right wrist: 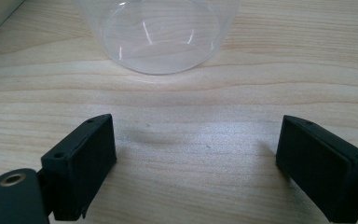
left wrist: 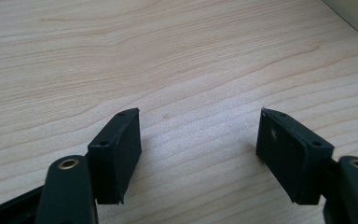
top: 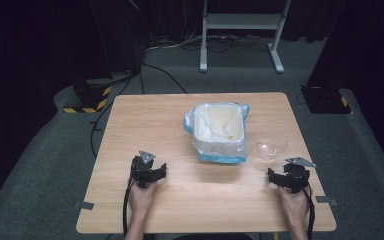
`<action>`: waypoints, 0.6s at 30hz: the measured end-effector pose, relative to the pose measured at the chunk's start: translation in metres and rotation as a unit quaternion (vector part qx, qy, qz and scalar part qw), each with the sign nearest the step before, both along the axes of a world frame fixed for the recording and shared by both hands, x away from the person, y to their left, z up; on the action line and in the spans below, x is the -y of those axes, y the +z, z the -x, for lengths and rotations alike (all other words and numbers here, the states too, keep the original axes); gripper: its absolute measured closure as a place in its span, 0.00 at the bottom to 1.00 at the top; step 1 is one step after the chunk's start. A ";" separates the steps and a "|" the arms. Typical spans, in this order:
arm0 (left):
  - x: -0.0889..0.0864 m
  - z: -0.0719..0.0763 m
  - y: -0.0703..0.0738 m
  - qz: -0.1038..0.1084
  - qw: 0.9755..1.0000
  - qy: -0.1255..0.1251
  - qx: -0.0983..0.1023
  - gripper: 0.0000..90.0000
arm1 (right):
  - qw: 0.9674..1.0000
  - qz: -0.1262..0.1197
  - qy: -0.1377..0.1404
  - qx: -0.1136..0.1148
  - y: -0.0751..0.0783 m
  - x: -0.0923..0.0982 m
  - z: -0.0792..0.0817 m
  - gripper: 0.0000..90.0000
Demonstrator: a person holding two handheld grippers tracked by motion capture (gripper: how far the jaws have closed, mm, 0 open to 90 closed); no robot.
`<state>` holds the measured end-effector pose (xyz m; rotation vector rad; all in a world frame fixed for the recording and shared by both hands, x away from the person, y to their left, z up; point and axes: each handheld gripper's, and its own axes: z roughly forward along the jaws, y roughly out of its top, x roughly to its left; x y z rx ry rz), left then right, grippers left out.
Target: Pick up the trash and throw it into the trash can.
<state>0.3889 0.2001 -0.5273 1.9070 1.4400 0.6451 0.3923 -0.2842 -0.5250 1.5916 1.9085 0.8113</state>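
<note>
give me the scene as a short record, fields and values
surface: wooden table
centre object: container lined with a plastic bag, open top
beside it: clear bowl, on the container's right, looks empty
left tool: open, nothing between jaws, low over bare wood
right tool: open, nothing between jaws, clear bowl just ahead
hands: left hand, right hand, each holding a tool at the near edge

clear bowl [right wrist: 157, 35] top cropped, bin [top: 218, 131] contents indistinct
</note>
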 end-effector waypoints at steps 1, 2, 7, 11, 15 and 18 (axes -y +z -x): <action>0.000 0.000 0.000 0.000 1.000 0.000 0.000 0.34 | 1.000 -0.001 0.000 0.001 0.000 0.000 0.000 0.13; 0.000 0.000 0.000 0.000 1.000 0.000 0.000 0.34 | 1.000 -0.001 0.001 0.001 0.000 0.000 0.000 0.14; 0.000 0.000 0.000 0.000 1.000 0.000 0.000 0.34 | 1.000 -0.002 0.004 0.003 0.000 0.001 0.001 0.16; 0.000 0.000 0.000 0.000 1.000 0.000 0.000 0.34 | 1.000 -0.003 0.002 0.005 0.001 0.002 0.003 0.20; 0.000 0.000 0.000 0.000 1.000 0.000 0.000 0.34 | 1.000 0.000 0.006 0.005 0.003 0.003 0.005 0.22; 0.000 0.000 0.000 0.000 1.000 0.000 0.000 0.34 | 1.000 -0.006 0.011 0.009 0.005 0.005 0.008 0.24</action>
